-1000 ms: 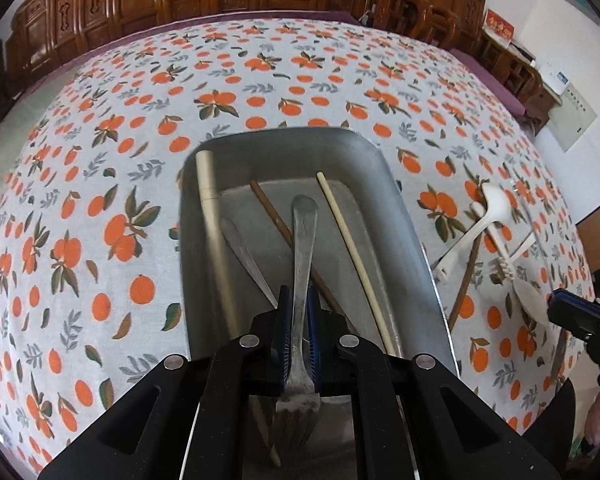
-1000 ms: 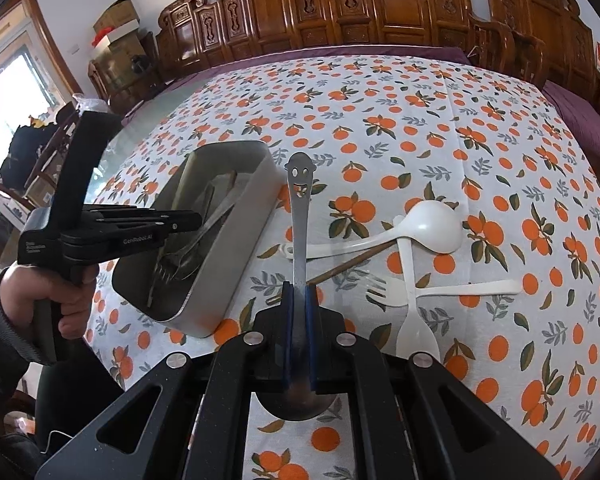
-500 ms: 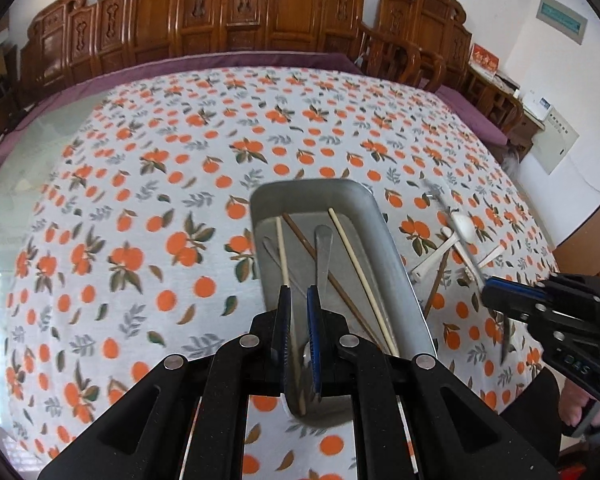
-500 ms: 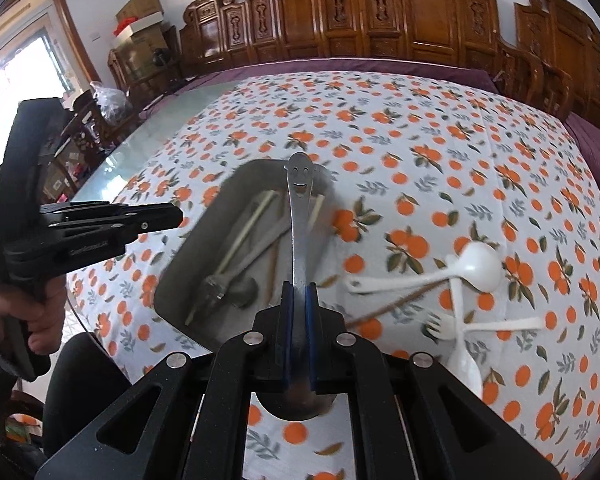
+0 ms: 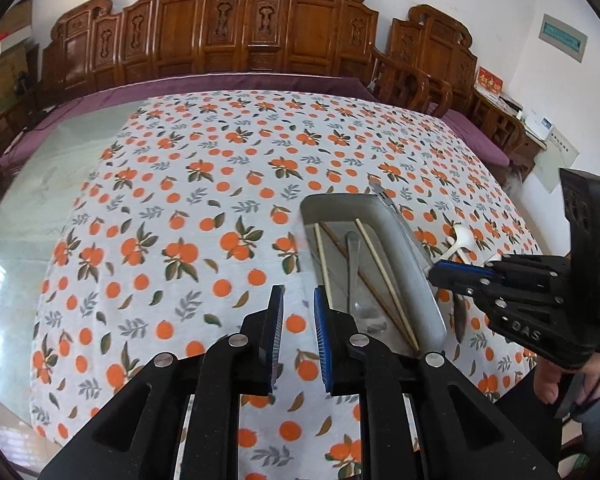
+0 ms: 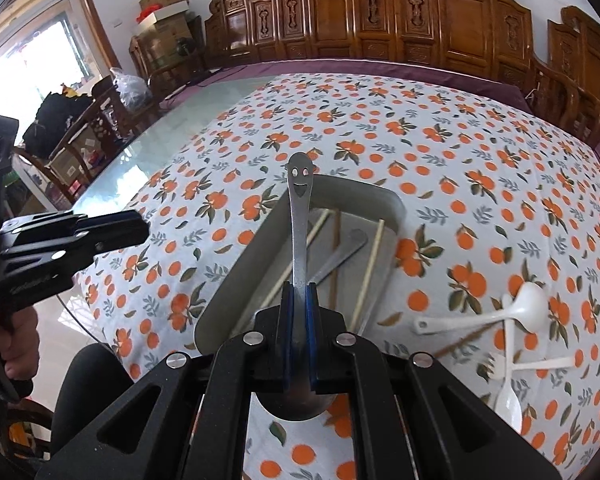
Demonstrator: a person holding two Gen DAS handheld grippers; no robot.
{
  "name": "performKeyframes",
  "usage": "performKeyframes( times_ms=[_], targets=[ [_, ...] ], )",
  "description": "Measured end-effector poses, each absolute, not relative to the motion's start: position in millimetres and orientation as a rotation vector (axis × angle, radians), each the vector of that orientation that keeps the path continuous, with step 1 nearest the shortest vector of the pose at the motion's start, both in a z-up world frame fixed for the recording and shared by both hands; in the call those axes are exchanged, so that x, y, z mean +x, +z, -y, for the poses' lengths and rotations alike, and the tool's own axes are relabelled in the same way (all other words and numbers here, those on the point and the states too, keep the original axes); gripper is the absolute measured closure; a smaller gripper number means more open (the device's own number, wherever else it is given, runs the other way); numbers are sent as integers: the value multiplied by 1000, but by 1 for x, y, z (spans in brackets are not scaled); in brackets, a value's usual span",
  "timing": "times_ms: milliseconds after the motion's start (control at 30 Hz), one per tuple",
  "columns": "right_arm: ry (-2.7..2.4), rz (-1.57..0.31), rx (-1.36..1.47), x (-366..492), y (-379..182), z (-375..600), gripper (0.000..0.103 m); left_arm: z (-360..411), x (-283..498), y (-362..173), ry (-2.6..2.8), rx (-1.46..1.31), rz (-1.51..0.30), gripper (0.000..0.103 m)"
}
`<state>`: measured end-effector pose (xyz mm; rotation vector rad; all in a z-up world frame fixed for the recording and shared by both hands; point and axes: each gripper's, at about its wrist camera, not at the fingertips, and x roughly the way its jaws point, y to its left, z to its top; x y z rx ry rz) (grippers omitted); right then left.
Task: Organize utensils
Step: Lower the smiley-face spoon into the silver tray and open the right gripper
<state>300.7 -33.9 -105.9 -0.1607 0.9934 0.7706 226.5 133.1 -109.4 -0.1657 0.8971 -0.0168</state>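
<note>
Left wrist view: left gripper (image 5: 297, 332) empty, jaws have just been opening, nothing between the blue pads, only the orange-print cloth of the worktop (image 5: 180, 208) under them. Metal tray (image 5: 424, 276) sits just right of it, holding pale chopsticks (image 5: 384, 276), a dark chopstick (image 5: 352, 264) and a metal fork (image 5: 353, 264) lying lengthwise. Right gripper (image 5: 436, 270) comes in from the right at the tray's rim.

Right wrist view: right gripper (image 6: 299, 316) clenched on the metal spoon (image 6: 299, 224), gripped low on the handle near the bowl, smiley-face end pointing out over the tray (image 6: 228, 292). White plastic spoons (image 6: 524, 304) and a white plastic fork (image 6: 500, 364) still loose on the cloth to the right, crossed over one another, with a brown chopstick (image 6: 460, 344) under them.

Handling, my read: steel spoon is stiff, smooth, likely slippery; the narrow handle is the right hold. Plastic pieces are light and will skid or flick; pinch mid-handle, one at a time, since they overlap.
</note>
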Motion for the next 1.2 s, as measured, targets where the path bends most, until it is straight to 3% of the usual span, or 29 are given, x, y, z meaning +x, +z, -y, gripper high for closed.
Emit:
performKeyframes(
  times_ms=[200, 600, 1200],
  targets=[
    [769, -1022, -168, 310, -120, 17, 96, -142, 218, -108, -1, -175, -891, 84],
    [704, -1107, -185, 334, -163, 3, 96, -153, 210, -108, 22, -180, -893, 83],
    [714, -1137, -245, 333, -176, -10, 95, -146, 207, -107, 18, -172, -896, 81]
  ],
)
